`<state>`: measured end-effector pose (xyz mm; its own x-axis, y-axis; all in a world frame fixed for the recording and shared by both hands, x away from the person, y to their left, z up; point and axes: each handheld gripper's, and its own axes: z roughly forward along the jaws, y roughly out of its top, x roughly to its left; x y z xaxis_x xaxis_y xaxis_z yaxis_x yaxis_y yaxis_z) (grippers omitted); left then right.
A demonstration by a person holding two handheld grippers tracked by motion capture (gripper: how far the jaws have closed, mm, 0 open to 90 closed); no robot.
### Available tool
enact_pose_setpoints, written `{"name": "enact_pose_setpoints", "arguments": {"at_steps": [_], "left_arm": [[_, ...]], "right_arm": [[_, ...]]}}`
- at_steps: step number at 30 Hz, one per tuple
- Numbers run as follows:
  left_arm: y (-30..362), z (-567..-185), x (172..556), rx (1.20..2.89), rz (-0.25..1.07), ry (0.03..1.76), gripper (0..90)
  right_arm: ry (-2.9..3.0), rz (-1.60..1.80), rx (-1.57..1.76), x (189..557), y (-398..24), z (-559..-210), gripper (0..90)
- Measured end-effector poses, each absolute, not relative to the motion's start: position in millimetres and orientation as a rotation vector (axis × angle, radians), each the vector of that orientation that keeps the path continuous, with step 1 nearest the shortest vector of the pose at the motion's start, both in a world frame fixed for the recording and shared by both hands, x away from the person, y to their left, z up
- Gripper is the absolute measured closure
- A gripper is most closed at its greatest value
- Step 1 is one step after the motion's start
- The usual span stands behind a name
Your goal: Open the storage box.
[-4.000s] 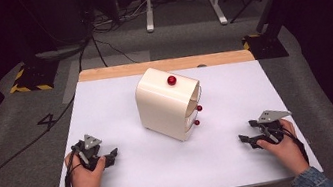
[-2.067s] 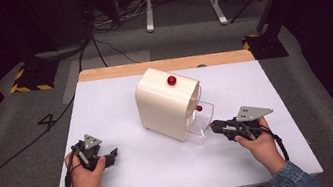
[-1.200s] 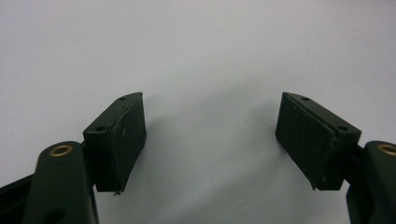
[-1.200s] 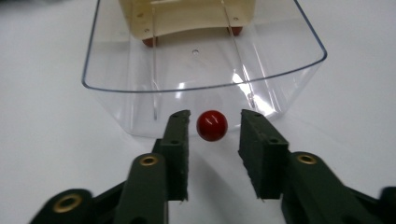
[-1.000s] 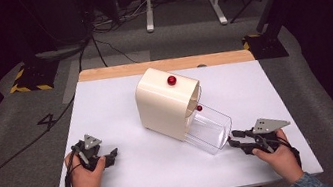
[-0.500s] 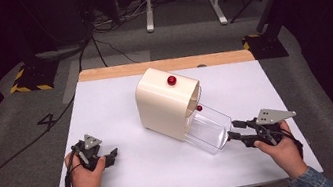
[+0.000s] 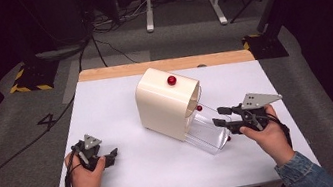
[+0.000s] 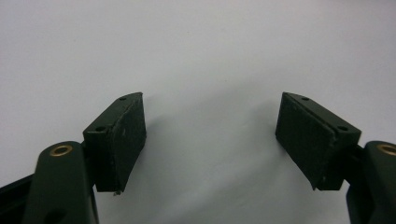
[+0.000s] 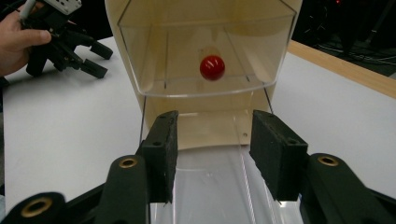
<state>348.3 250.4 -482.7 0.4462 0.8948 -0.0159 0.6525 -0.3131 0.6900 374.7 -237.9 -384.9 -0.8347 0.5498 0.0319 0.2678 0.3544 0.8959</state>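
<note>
A cream drawer cabinet stands mid-table with a red knob on its top. Its lower clear drawer is pulled out toward the right. My right gripper hovers just above that drawer's front end, aimed at the cabinet. In the right gripper view its jaws have just been opening and hold nothing; the upper clear drawer and its red knob lie straight ahead, the pulled-out drawer below. My left gripper rests open on the table at the front left, nothing between its pads.
The white table has a wooden strip along its far edge. Bare surface lies between the left gripper and the cabinet. Dark floor, cables and a stand's legs lie beyond the table.
The right gripper pulled the lower drawer out, let go of its knob, then rose and moved toward the upper drawer. The left hand has stayed still.
</note>
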Motion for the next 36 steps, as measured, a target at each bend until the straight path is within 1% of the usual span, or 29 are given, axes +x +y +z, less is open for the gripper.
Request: {"name": "enact_pose_setpoints", "arguments": {"at_steps": [12,23,26,29,30,31,33,36], "left_arm": [[250,-483,348,2.069,0.495,1.292,24.8],[250,-483,349,2.066,0.491,1.296,24.7],[251,-483,349,2.068,0.49,1.296,24.7],[251,-483,349,2.067,0.488,1.298,24.7],[251,-483,349,2.067,0.488,1.298,24.7],[251,-483,349,2.068,0.488,1.297,24.7],[250,-483,349,2.065,0.491,1.297,24.7],[250,-483,349,2.067,0.491,1.296,24.7]], "right_arm": [[2.324,1.521,0.721,387,-225,-378,49.5],[2.321,1.547,0.697,396,-212,-379,53.2],[2.322,1.539,0.698,400,-207,-383,55.8],[2.326,1.53,0.688,403,-203,-387,62.0],[2.326,1.53,0.688,403,-203,-387,62.0],[2.338,1.52,0.68,406,-201,-389,67.8],[2.35,1.507,0.669,407,-201,-390,73.8],[2.345,1.512,0.646,406,-202,-391,74.5]]}}
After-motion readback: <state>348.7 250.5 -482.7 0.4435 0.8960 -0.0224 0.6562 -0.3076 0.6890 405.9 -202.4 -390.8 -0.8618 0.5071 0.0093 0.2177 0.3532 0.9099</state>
